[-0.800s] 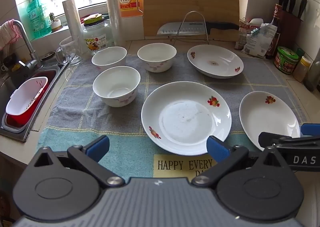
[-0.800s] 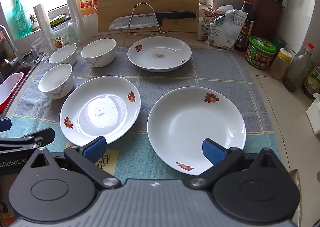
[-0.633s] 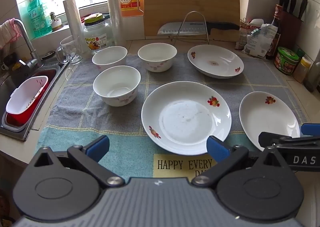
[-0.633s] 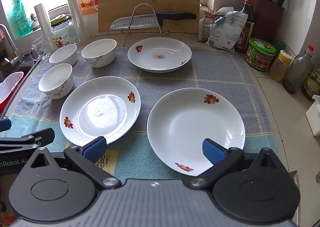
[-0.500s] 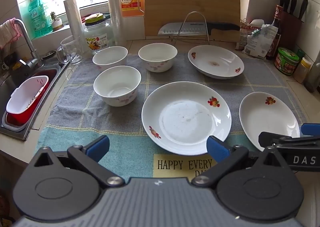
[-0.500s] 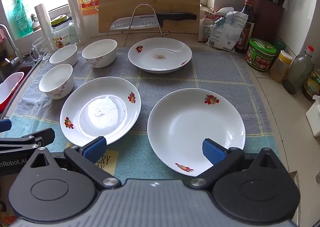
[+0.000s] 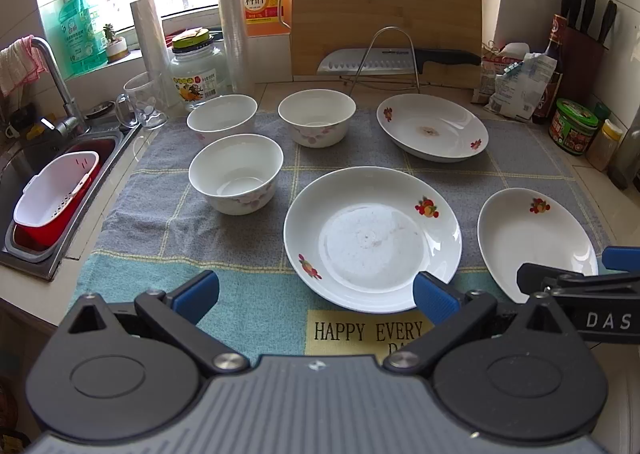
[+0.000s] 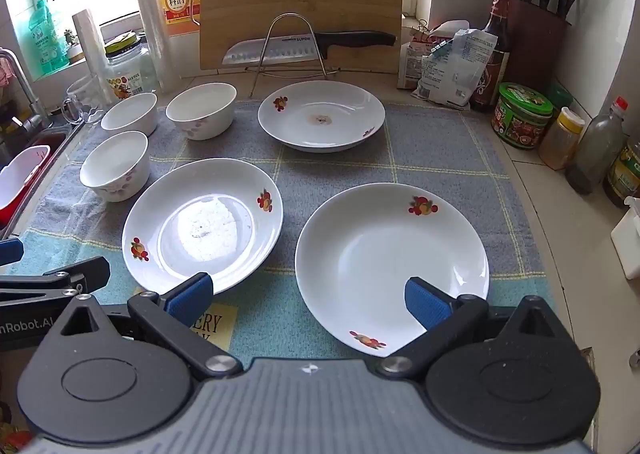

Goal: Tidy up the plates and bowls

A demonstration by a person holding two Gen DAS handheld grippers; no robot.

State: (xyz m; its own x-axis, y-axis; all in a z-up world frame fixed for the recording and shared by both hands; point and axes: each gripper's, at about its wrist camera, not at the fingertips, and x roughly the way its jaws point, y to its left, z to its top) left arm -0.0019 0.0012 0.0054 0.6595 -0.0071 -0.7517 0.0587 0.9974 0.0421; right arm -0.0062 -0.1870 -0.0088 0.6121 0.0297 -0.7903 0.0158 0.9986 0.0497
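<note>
Three white plates with fruit prints lie apart on a grey-and-teal cloth [image 8: 432,158]: a near-left plate [image 7: 372,238] [image 8: 202,224], a near-right plate [image 7: 536,238] [image 8: 392,258], and a far plate [image 7: 432,126] [image 8: 322,114]. Three white bowls stand upright at the left: [image 7: 236,172], [image 7: 222,118], [image 7: 317,122]. My left gripper [image 7: 316,296] is open and empty, above the cloth's near edge before the near-left plate. My right gripper [image 8: 306,298] is open and empty over the near rim of the near-right plate.
A sink [image 7: 24,182] with a red-and-white basket [image 7: 52,194] lies left. A cutting board [image 7: 386,14], a knife on a wire rack [image 7: 394,58], jars, bottles and a glass mug [image 7: 142,100] line the back. Condiment jars [image 8: 522,114] and bottles stand at the right.
Both grippers have edged slightly, so the dishes shifted a little in view. Nothing was taken hold of or moved.
</note>
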